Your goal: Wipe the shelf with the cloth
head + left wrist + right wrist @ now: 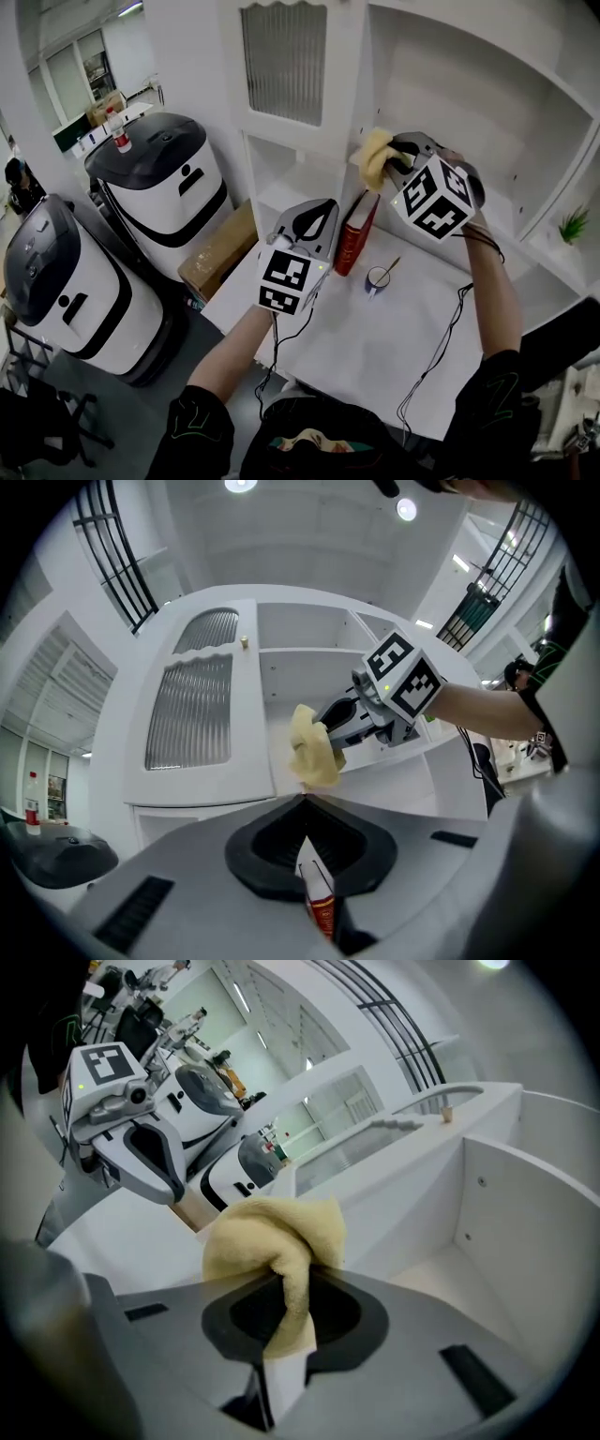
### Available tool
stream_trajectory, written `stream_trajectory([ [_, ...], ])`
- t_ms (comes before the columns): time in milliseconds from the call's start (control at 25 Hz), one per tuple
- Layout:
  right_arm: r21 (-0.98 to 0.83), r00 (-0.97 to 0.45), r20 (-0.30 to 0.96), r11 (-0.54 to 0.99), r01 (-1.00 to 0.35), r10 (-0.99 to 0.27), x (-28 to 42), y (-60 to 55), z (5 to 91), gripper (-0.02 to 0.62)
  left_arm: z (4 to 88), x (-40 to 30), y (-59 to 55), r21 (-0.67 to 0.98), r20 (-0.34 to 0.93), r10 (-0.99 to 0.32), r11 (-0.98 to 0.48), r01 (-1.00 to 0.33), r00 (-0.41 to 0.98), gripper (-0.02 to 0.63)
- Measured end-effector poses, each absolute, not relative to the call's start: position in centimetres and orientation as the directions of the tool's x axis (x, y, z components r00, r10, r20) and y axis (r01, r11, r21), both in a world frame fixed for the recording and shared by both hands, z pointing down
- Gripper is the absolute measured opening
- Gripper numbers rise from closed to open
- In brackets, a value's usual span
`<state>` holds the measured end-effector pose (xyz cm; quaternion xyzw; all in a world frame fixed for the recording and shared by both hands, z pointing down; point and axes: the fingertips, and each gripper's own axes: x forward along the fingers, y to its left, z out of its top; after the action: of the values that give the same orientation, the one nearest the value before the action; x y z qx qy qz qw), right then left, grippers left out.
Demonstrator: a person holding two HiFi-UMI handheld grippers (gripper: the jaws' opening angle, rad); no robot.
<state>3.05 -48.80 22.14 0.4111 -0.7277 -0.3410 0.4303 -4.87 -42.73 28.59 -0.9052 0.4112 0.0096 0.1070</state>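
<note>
While held up at the mouth of the open shelf (pixel 469 103) compartment, the cloth (pixel 374 156) is pinched in a bunch by the right gripper (pixel 394 161); contact with the shelf cannot be told. A red book (pixel 356 234), standing on the table (pixel 375 356), is clamped by the left gripper (pixel 321 217). Beside it, a cup (pixel 377 279) is noted holding one thin stick. A plant (pixel 572 225) is seen in the rightmost compartment.

Red book (pixel 357 234), cup (pixel 378 279), perhaps a pen (pixel 392 264)
</note>
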Motion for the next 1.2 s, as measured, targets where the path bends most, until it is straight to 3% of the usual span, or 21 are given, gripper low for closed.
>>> stream_trajectory([
  [200, 0.884, -0.150, 0.304, 0.338, -0.323, -0.941, 4.4, -51.1, 22.4, 0.055, 28.9, -3.9, -44.5, -0.169, -0.103, -0.698, -0.690, -0.704, 0.709, -0.002],
  [600, 0.907, 0.001, 0.227, 0.211, -0.364, -0.974, 3.1, -55.3, 24.3, 0.055, 31.2, -4.3, -47.8, -0.118, -0.079, -0.645, -0.751, -0.650, 0.760, -0.002],
  [760, 0.936, 0.048, 0.190, 0.166, -0.309, -0.981, 2.9, -55.5, 24.7, 0.054, 32.3, -4.3, -48.1, -0.090, -0.077, -0.616, -0.778, -0.621, 0.784, -0.002],
  [1000, 0.992, 0.146, 0.096, 0.082, -0.093, -0.985, 3.2, -54.9, 25.1, 0.048, 33.4, -3.7, -48.2, -0.070, -0.068, -0.577, -0.811, -0.581, 0.814, -0.002],
  [1200, 0.992, 0.170, 0.101, 0.086, -0.095, -0.980, 4.3, -54.0, 25.4, 0.046, 33.4, -3.9, -48.6, -0.076, -0.066, -0.567, -0.818, -0.571, 0.821, -0.002],
])
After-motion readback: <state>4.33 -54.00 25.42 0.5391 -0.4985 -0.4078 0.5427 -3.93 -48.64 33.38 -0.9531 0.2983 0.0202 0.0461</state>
